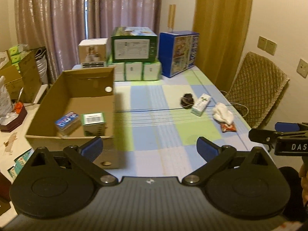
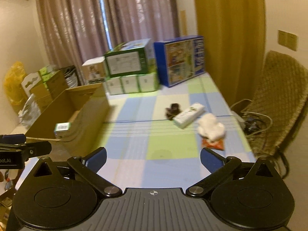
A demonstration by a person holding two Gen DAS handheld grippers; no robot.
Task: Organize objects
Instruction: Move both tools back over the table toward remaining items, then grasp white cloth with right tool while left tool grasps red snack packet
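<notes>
An open cardboard box [image 1: 57,88] stands on the left of the checked tablecloth, and holds a blue packet [image 1: 67,122] and a green-and-white carton [image 1: 94,124]. To the right lie a dark lump [image 1: 186,100], a long white-green box [image 1: 201,105], a white crumpled cloth [image 1: 223,113] and a red packet [image 1: 228,128]. My left gripper [image 1: 149,149] hovers open and empty over the near table edge beside the cardboard box. My right gripper [image 2: 153,160] is open and empty too, short of the red packet [image 2: 212,144] and white cloth [image 2: 210,128]. The long box [image 2: 189,115] lies beyond.
Stacked green and white cartons [image 1: 133,57] and a blue printed box [image 1: 179,53] line the far table edge before curtains. A wicker chair [image 1: 256,88] stands at the right, with cables [image 2: 252,121] near it. More boxes and bags [image 1: 17,71] crowd the left side.
</notes>
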